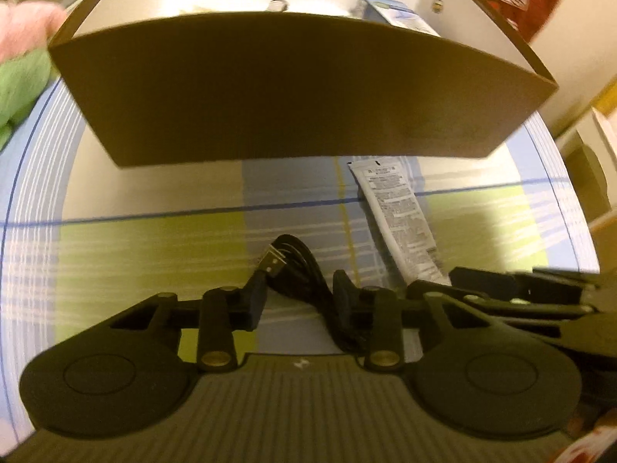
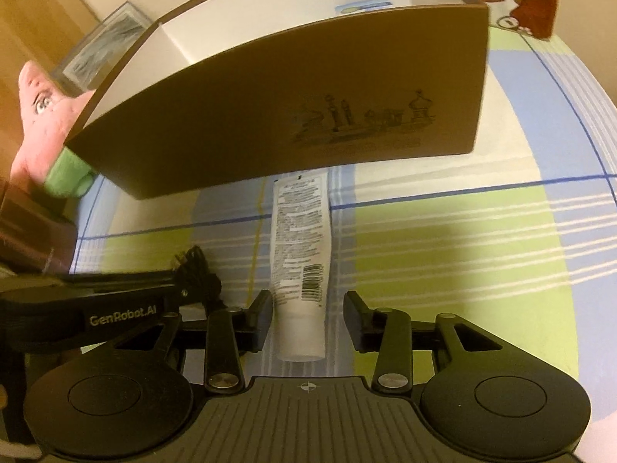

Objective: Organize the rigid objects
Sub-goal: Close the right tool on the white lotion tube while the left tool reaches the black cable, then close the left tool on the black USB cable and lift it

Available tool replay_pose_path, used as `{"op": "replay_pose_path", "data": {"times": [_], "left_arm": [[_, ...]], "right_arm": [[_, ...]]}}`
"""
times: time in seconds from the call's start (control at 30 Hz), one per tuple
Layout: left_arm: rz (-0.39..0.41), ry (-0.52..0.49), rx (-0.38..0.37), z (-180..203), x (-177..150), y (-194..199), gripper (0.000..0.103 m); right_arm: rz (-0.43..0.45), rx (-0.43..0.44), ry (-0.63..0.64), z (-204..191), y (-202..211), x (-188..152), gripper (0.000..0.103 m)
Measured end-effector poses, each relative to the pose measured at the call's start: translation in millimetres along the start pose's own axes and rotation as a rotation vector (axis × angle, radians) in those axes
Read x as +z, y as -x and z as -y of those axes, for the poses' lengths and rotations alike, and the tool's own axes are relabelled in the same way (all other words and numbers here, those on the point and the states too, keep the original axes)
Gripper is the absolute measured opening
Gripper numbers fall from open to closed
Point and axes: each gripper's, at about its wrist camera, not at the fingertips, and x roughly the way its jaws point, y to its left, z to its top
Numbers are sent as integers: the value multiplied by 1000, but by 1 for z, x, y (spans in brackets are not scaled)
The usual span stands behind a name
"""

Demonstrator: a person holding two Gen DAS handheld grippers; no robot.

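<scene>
- Cable (image 1: 304, 270): black, coiled w/ USB plug, lies on the checked cloth (image 1: 154, 239) in front of the box, not yet put away. Left gripper (image 1: 299, 293) is down over it, jaws narrow, bundle between the fingers; the right finger seems to touch the coil, but whether the pads really press can't be told, so no sure grip.
- Tube (image 2: 300, 247): white w/ printed label and barcode, lies flat on the cloth just right of the cable, crimped end toward the box, cap end toward the camera. Right gripper (image 2: 306, 322) straddles the cap end, jaws apart, gaps on both sides; not gripping.
- Box (image 2: 270, 115): brown outside, white inside, stands behind both items. Something blue and white (image 1: 393, 13) already sits inside, plus small bits too blurred to name.
- Judged: partly done; some things boxed, cable and tube left. Pick-ups are just starting, nothing lifted yet.
</scene>
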Motion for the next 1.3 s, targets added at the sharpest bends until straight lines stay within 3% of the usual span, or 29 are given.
{"op": "replay_pose_path", "data": {"times": [0.03,0.17,0.27,0.4,0.63,0.73,0.83,0.93,1.3], "left_arm": [[5,-30,1,-1,0,1,24],[10,-138,18,-9,-4,7,22],[1,-172,0,-20,-11,13,22],[-4,-241,3,-27,-26,23,22],[-35,-12,-17,-42,-38,26,29],[-32,46,16,-37,-44,23,30],[-16,29,39,-27,-47,23,28],[4,-49,52,-15,-47,18,20],[3,-105,80,-9,-40,10,19]], "right_arm": [[-3,-2,14,-2,-1,-1,41],[13,-14,114,-11,-4,-9,40],[19,-35,209,-18,-4,-17,31],[1,2,244,-15,1,-27,31],[-28,36,244,-7,13,-41,32],[-7,33,194,-3,13,-38,39],[18,12,181,-7,9,-32,43],[43,-2,201,-15,4,-29,43],[74,-69,295,-30,-7,-30,43]]}}
